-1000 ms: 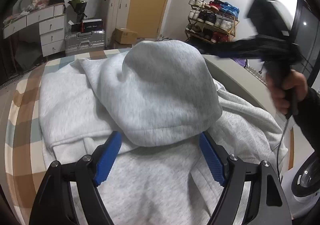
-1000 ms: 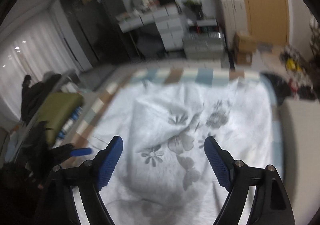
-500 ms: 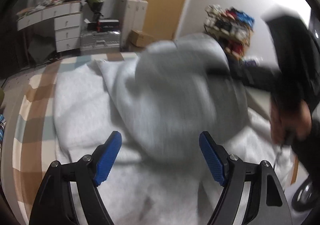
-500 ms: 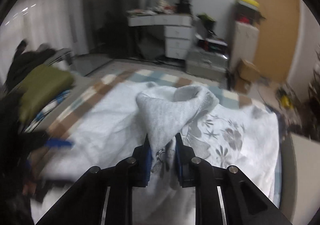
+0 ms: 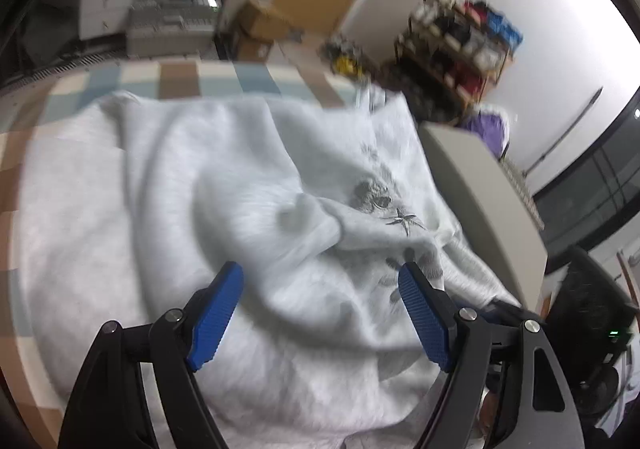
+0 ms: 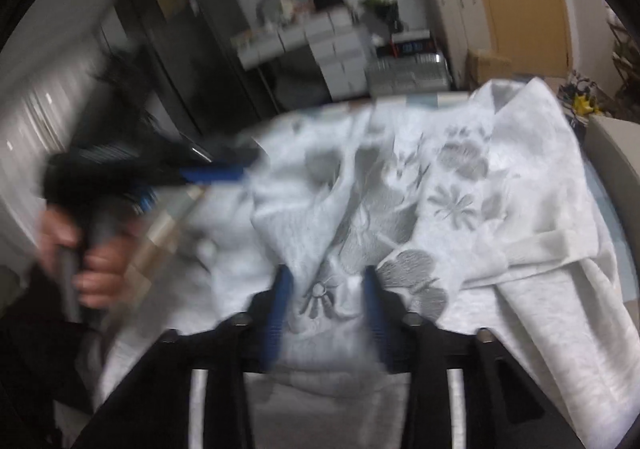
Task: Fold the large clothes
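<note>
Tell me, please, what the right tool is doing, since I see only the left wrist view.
Observer: The right tool has just been opening its jaws, with the printed fabric of the grey sweatshirt between them.
Operator: Thank you. Can my left tool be seen from there?
Observer: Yes, the left tool is at the sweatshirt's left edge, blurred, held by a hand.
Operator: What lies on the garment's right side?
Observer: What looks like a sleeve lies there, with a ribbed band crossing above it.

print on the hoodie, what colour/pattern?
Grey flowers on the light grey hoodie; clearest in the right wrist view.
</note>
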Demonstrator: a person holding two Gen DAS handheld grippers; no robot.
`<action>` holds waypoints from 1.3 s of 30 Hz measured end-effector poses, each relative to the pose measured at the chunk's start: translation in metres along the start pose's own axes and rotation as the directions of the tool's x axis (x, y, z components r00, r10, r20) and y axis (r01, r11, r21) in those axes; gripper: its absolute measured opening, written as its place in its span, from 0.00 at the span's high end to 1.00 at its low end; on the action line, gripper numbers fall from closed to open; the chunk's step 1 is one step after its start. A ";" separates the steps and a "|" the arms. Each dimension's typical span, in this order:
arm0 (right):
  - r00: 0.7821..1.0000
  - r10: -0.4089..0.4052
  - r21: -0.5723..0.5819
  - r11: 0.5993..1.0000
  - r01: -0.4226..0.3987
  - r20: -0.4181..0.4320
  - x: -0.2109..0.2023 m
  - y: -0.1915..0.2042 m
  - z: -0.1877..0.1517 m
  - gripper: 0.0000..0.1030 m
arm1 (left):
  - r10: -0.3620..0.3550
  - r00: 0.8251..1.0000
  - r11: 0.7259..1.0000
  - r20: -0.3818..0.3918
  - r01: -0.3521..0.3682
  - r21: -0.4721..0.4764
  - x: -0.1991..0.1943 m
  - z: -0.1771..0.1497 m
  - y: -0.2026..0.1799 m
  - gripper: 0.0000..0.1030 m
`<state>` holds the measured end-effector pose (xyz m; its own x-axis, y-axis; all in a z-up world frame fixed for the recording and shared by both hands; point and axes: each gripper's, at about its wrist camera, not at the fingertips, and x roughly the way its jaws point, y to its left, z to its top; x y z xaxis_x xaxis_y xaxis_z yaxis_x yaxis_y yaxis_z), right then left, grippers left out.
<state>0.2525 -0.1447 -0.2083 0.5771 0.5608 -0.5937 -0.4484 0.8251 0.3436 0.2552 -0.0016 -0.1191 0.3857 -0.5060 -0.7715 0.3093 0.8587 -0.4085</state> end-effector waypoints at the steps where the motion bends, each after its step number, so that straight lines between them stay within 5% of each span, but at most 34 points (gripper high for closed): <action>1: 0.998 0.016 0.032 0.999 -0.018 0.055 -0.009 -0.008 -0.004 0.45 | 0.003 0.999 1.000 -0.034 -0.003 0.006 0.012 0.002 -0.002 0.26; 4: 0.986 0.056 0.128 0.989 -0.077 0.159 -0.021 -0.032 -0.015 0.43 | 0.046 0.995 0.999 -0.086 -0.045 0.014 0.032 0.004 -0.001 0.26; 5: 0.978 0.049 0.194 0.977 -0.088 0.201 -0.023 -0.046 -0.022 0.43 | 0.062 0.993 0.998 -0.100 -0.061 0.012 0.036 0.004 0.000 0.36; 6: 0.974 0.059 0.232 0.967 -0.110 0.218 -0.023 -0.054 -0.022 0.43 | 0.093 0.988 0.996 -0.120 -0.094 -0.003 0.043 0.003 0.005 0.62; 9: 0.967 0.089 0.346 0.922 -0.171 0.239 -0.021 -0.080 -0.026 0.43 | 0.119 0.982 0.990 -0.146 -0.127 -0.052 0.047 0.002 0.018 0.97; 11: 0.957 0.103 0.358 0.912 -0.200 0.272 -0.026 -0.086 -0.028 0.43 | 0.130 0.982 0.988 -0.135 -0.140 -0.068 0.040 0.002 0.019 0.98; 16: 0.957 0.113 0.345 0.916 -0.204 0.267 -0.023 -0.083 -0.029 0.43 | 0.296 0.955 0.953 0.004 -0.296 0.060 -0.013 0.003 -0.011 0.99; 18: 0.956 0.115 0.328 0.923 -0.204 0.270 -0.018 -0.084 -0.033 0.42 | 0.387 0.921 0.915 0.039 -0.389 0.111 -0.026 -0.003 -0.018 0.99; 22: 0.956 0.118 0.324 0.923 -0.205 0.269 -0.017 -0.087 -0.031 0.42 | 0.513 0.858 0.851 -0.012 -0.507 0.140 -0.011 -0.019 0.002 0.99; 25: 0.954 0.116 0.332 0.920 -0.208 0.277 -0.018 -0.090 -0.033 0.42 | 0.524 0.850 0.850 -0.061 -0.516 0.108 -0.003 -0.038 0.027 0.99; 29: 0.955 0.111 0.333 0.921 -0.203 0.277 -0.020 -0.091 -0.034 0.37 | 0.571 0.820 0.811 -0.037 -0.556 0.183 0.001 -0.050 0.020 0.98; 31: 0.955 0.112 0.330 0.922 -0.202 0.274 -0.019 -0.092 -0.034 0.37 | 0.549 0.836 0.825 -0.009 -0.540 0.168 -0.019 -0.044 0.009 0.98; 33: 0.955 0.114 0.330 0.922 -0.205 0.275 -0.020 -0.092 -0.034 0.37 | 0.457 0.886 0.879 0.076 -0.463 0.112 -0.053 -0.032 -0.010 0.98; 36: 0.954 0.117 0.331 0.920 -0.208 0.274 -0.021 -0.092 -0.034 0.34 | 0.356 0.920 0.910 0.166 -0.381 0.164 -0.066 -0.014 -0.052 0.93; 39: 0.955 0.122 0.336 0.918 -0.213 0.271 -0.021 -0.092 -0.034 0.34 | 0.304 0.951 0.927 0.061 -0.310 0.209 -0.021 0.001 -0.062 0.88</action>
<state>0.2587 -0.2347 -0.2527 0.6814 0.6548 -0.3272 -0.3054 0.6605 0.6859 0.2286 -0.0449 -0.0773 0.5139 -0.2244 -0.8280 0.3490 0.9364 -0.0372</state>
